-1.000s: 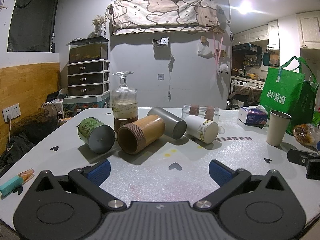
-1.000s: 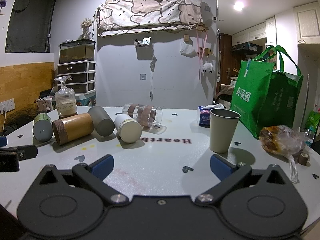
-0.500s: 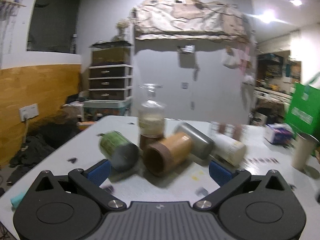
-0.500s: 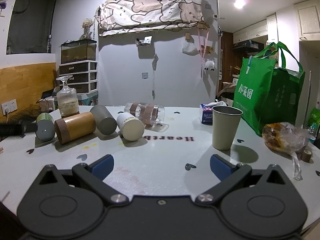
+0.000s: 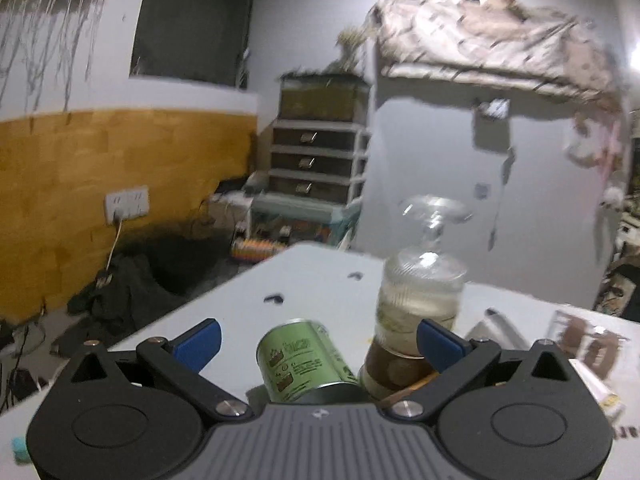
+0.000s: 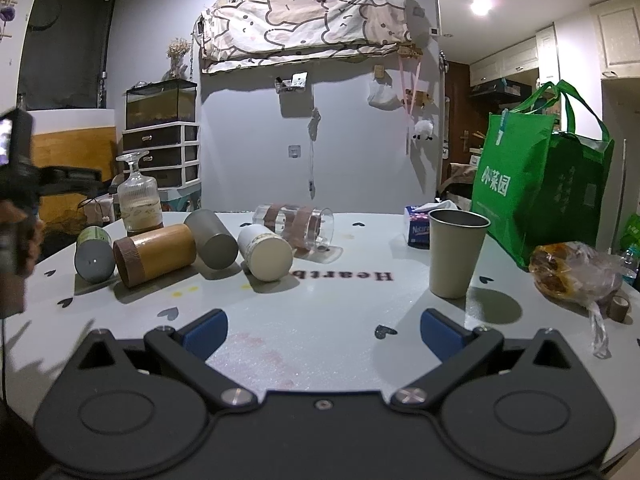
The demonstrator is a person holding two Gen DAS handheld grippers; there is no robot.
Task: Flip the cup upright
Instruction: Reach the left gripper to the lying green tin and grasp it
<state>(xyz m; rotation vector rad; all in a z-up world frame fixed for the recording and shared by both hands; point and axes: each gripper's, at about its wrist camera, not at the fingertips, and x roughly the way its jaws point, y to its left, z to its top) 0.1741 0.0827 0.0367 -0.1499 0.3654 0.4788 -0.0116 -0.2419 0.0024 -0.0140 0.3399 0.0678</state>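
Note:
Several cups lie on their sides on the white table (image 6: 320,320): a green cup (image 6: 94,250), a bamboo cup (image 6: 154,248), a grey cup (image 6: 211,238), a white cup (image 6: 265,252) and a clear glass (image 6: 296,224). A beige cup (image 6: 456,252) stands upright at the right. My left gripper (image 5: 318,340) is open, with the green cup (image 5: 306,362) lying between its fingers, close below. My right gripper (image 6: 322,328) is open and empty over the table's near part.
An upside-down stemmed glass on a jar (image 6: 138,200) stands behind the green cup and shows in the left wrist view (image 5: 420,300). A green bag (image 6: 536,184), a tissue box (image 6: 418,230) and a plastic-wrapped food bag (image 6: 572,274) are at the right.
My left gripper has moved forward and left, closing in on the green cup, which now lies between its open fingers. The right gripper has barely moved.

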